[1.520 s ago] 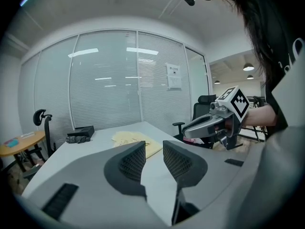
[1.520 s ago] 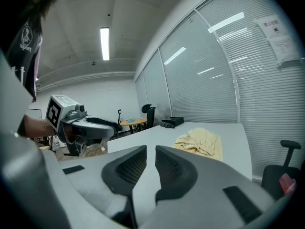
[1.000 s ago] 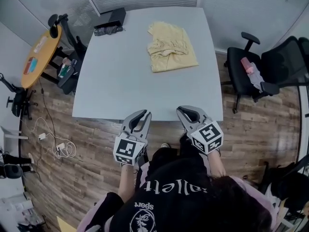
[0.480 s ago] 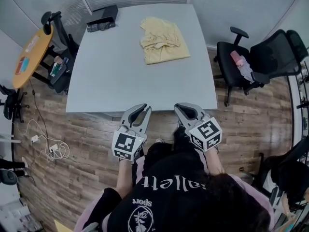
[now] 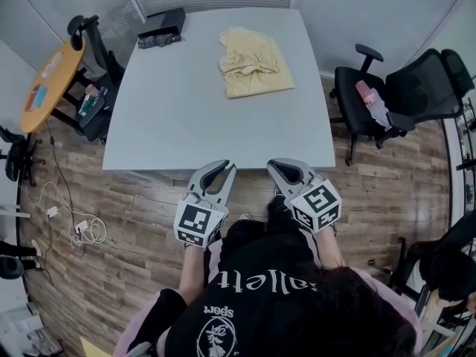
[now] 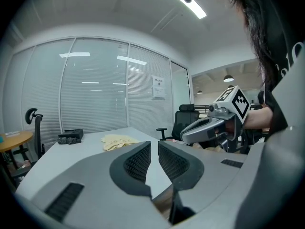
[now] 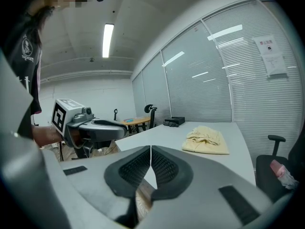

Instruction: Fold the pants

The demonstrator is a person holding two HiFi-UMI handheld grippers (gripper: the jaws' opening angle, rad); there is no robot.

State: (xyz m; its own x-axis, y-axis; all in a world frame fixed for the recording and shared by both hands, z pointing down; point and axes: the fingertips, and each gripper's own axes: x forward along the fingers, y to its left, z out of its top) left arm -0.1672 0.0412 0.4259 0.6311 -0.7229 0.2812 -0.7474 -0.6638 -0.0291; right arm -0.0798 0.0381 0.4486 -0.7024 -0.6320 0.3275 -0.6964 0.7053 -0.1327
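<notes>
table [image 5: 186, 117]: grey, rectangular, mostly bare
pants [image 5: 254, 65]: pale yellow, already a folded bundle, flat on the table's far half, right of its centre line, close to the far edge
pants axis: long axis runs from the table's far edge toward its near edge, skewed a little so the near end sits further right
pants ends: bunched, wrinkled part at the far-left end; smoother straight edge faces the near side; can't tell which end is the waistband
left gripper [image 5: 225, 165]: just off the table's near edge, over the wood floor [image 5: 141, 207], tips aimed at the table; jaws a sliver apart, nothing between them
right gripper [image 5: 278, 163]: same near edge, beside the left one, tips aimed at the table; jaws clenched together, empty
gap to pants: both grippers well apart from the pants, bare tabletop between
black box [image 5: 165, 24]: on the table's far-left corner, well apart from the pants
office chair [image 5: 364, 106]: right of the table, pink item [image 5: 370, 97] on its seat
round wooden table [image 5: 46, 84]: left of the grey table
</notes>
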